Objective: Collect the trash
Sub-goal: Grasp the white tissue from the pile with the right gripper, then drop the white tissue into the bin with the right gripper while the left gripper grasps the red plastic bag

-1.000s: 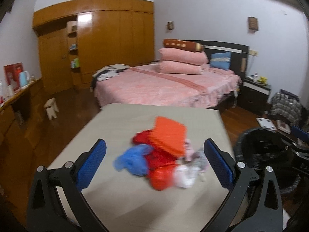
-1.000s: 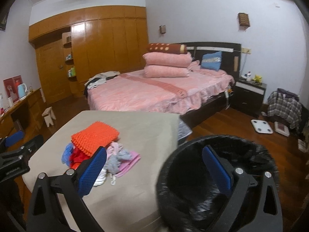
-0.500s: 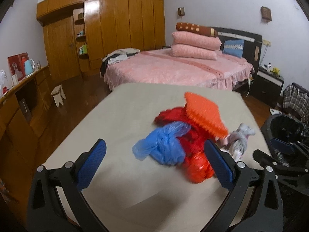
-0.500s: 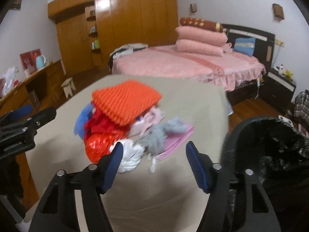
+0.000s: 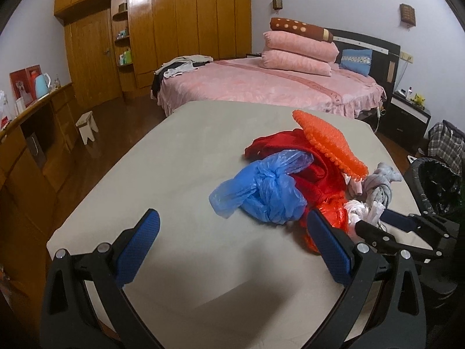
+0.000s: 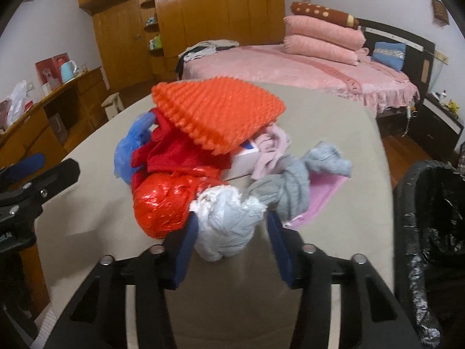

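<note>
A pile lies on the beige table [image 5: 180,157]: a blue plastic bag [image 5: 261,189], red cloth [image 5: 314,171], an orange bumpy mat [image 5: 328,142], a crumpled red bag [image 6: 162,203], a white plastic bag [image 6: 226,226], grey cloth [image 6: 293,186] and pink cloth [image 6: 322,192]. My right gripper [image 6: 232,244] has its jaws around the white bag, narrowed but with a gap. My left gripper [image 5: 235,247] is open and empty, just short of the blue bag. The black-lined trash bin [image 6: 433,232] stands right of the table.
A pink bed [image 5: 270,87] with pillows stands behind the table. Wooden wardrobes [image 5: 174,29] line the back wall. A wooden counter [image 5: 26,133] with a kettle runs along the left. A small stool [image 5: 87,125] stands on the floor.
Both grippers moved in toward the pile. My right gripper swung left from over the bin and narrowed its jaws around the white bag. My left gripper stayed open.
</note>
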A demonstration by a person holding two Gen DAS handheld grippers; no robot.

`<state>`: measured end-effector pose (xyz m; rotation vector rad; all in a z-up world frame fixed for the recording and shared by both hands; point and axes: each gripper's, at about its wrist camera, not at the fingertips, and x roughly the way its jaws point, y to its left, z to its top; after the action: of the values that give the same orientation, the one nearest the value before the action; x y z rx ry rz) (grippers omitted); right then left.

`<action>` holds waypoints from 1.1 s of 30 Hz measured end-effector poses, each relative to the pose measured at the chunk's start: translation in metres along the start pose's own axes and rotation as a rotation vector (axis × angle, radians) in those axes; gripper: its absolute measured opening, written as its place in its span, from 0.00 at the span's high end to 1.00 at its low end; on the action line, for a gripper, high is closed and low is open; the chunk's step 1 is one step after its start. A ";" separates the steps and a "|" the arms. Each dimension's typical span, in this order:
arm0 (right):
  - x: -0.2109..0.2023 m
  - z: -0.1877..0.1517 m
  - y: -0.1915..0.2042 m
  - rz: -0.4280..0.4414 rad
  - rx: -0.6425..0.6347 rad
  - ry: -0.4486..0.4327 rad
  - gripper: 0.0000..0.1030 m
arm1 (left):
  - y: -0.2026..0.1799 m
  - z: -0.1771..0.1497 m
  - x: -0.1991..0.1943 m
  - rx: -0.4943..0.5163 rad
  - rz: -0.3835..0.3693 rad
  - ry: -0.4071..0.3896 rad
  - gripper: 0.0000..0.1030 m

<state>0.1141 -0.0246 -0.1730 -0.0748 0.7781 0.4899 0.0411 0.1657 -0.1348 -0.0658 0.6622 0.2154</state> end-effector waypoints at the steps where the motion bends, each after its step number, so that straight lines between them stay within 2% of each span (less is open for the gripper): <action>1: 0.000 0.000 0.002 0.013 -0.010 -0.001 0.71 | -0.001 0.001 0.000 0.000 -0.003 0.000 0.05; 5: -0.006 -0.002 0.003 0.042 -0.014 -0.006 0.82 | -0.008 0.004 0.001 0.001 -0.014 -0.003 0.05; 9: -0.023 0.000 -0.005 0.067 0.001 -0.019 0.85 | -0.014 0.004 -0.002 -0.001 -0.036 0.001 0.05; 11: -0.034 0.002 -0.009 0.079 0.000 -0.037 0.92 | -0.019 0.006 -0.004 0.004 -0.044 0.002 0.07; 15: -0.042 0.000 -0.013 0.061 -0.022 -0.032 0.92 | -0.034 0.006 -0.005 0.019 -0.058 -0.001 0.07; 18: -0.033 -0.005 -0.017 0.063 -0.009 0.014 0.85 | -0.037 0.003 -0.004 0.017 -0.058 0.005 0.07; 20: -0.029 -0.008 -0.015 0.050 -0.006 0.016 0.60 | -0.036 0.003 -0.004 0.015 -0.050 0.008 0.07; 23: -0.021 -0.012 -0.016 0.047 0.000 0.035 0.45 | -0.032 0.003 -0.003 0.004 -0.040 0.012 0.07; 25: -0.015 -0.016 -0.019 0.029 0.011 0.054 0.43 | -0.030 0.004 -0.002 0.001 -0.037 0.013 0.07; 27: -0.011 -0.017 -0.021 0.016 0.011 0.068 0.44 | -0.029 0.003 -0.001 0.000 -0.037 0.014 0.07; 28: -0.009 -0.018 -0.023 0.006 0.008 0.076 0.55 | -0.029 0.003 -0.001 0.001 -0.038 0.015 0.07; 29: -0.010 -0.018 -0.024 -0.002 0.001 0.077 0.60 | -0.029 0.003 -0.001 0.005 -0.040 0.016 0.07; 32: -0.016 -0.018 -0.031 0.022 0.002 0.069 0.70 | -0.032 0.002 0.000 0.010 -0.055 0.020 0.07; 33: -0.019 -0.018 -0.033 0.021 0.010 0.061 0.70 | -0.034 0.002 0.000 0.013 -0.063 0.023 0.07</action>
<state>0.1059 -0.0654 -0.1762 -0.0731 0.8415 0.5055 0.0500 0.1329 -0.1335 -0.0771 0.6833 0.1497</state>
